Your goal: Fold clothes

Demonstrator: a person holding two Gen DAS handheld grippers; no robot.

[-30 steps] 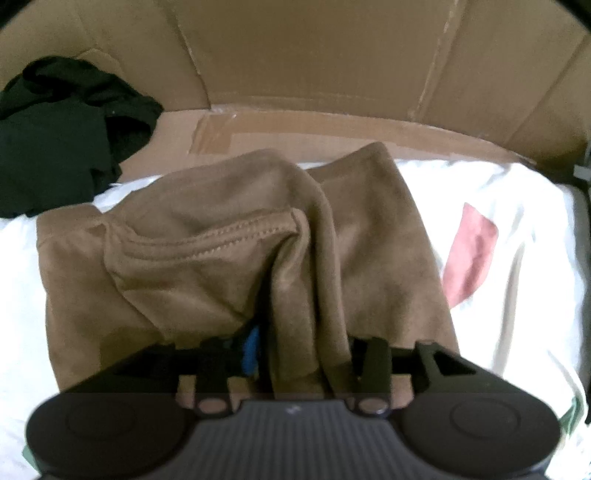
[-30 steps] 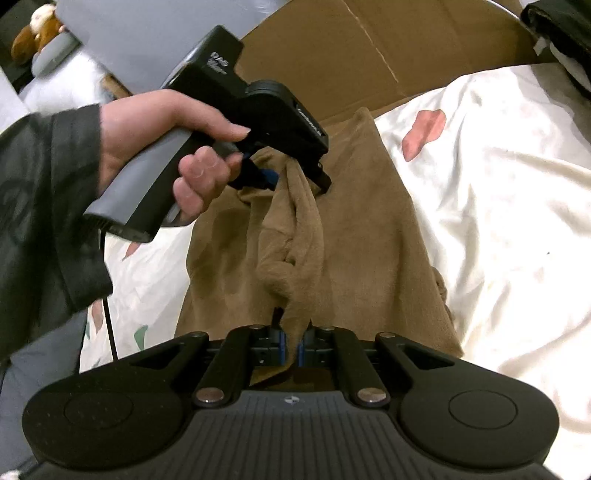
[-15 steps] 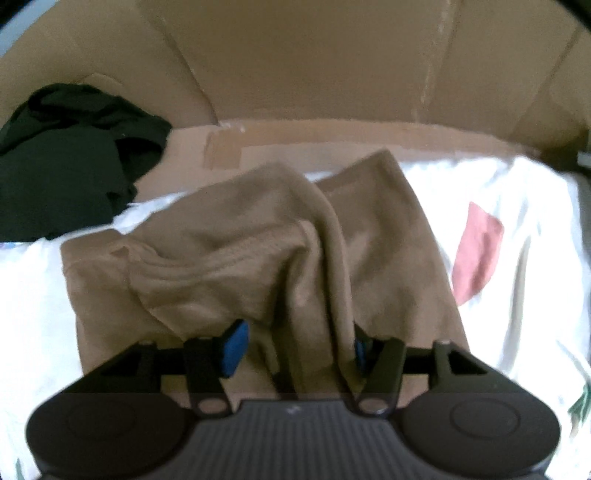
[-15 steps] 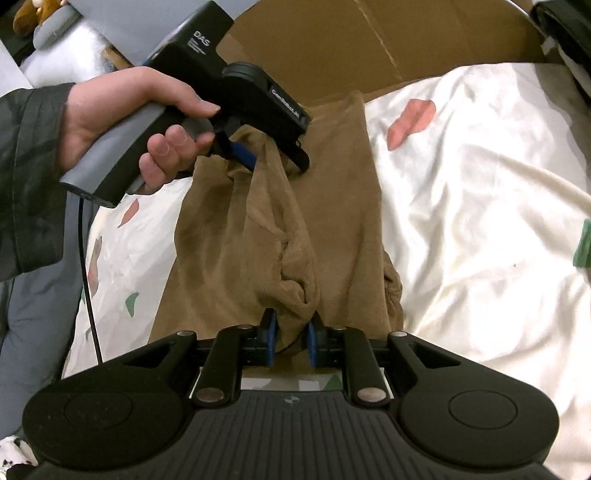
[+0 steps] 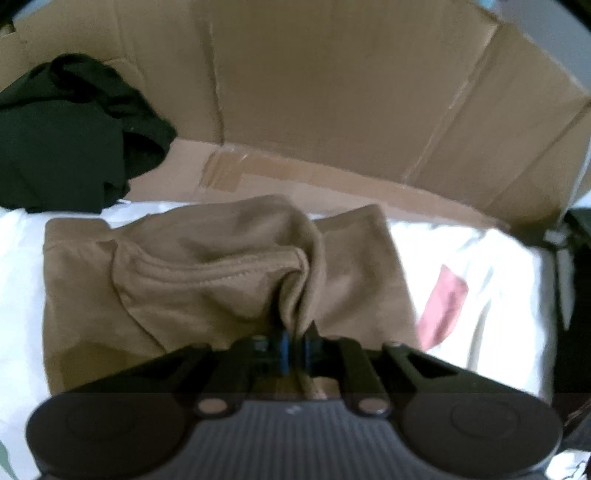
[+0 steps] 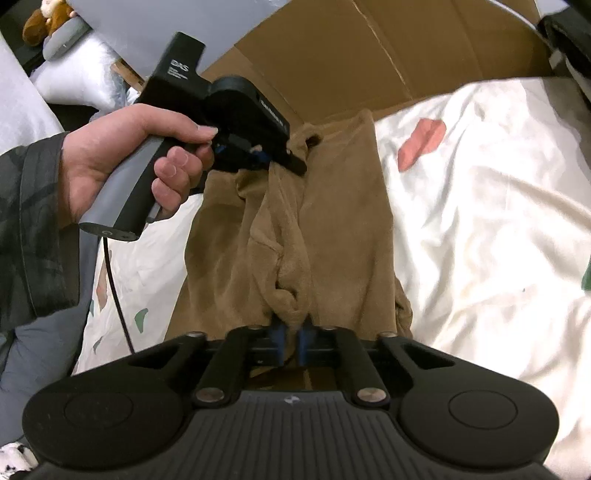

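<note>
A brown garment point(image 5: 207, 280) lies bunched on a white patterned sheet point(image 5: 498, 295). My left gripper point(image 5: 293, 350) pinches a gathered fold of it between blue pads, its jaws closing tight on the cloth. In the right wrist view the same brown garment point(image 6: 332, 229) runs lengthwise away from me. My right gripper point(image 6: 290, 339) clamps the near ridge of cloth, jaws closing on it. At the garment's far end a hand point(image 6: 122, 166) holds the left gripper point(image 6: 266, 160), which lifts the fabric a little off the sheet point(image 6: 480, 221).
A flattened cardboard box point(image 5: 332, 92) stands behind the sheet. A heap of black clothes point(image 5: 62, 140) lies at the back left. Pillows and a plush toy point(image 6: 44, 18) sit beyond the hand. A cable hangs from the left gripper's handle.
The left jaws opened wide half a second ago and have now closed on a fold of the garment and lifted it slightly. The right jaws loosened briefly and closed again on the cloth.
</note>
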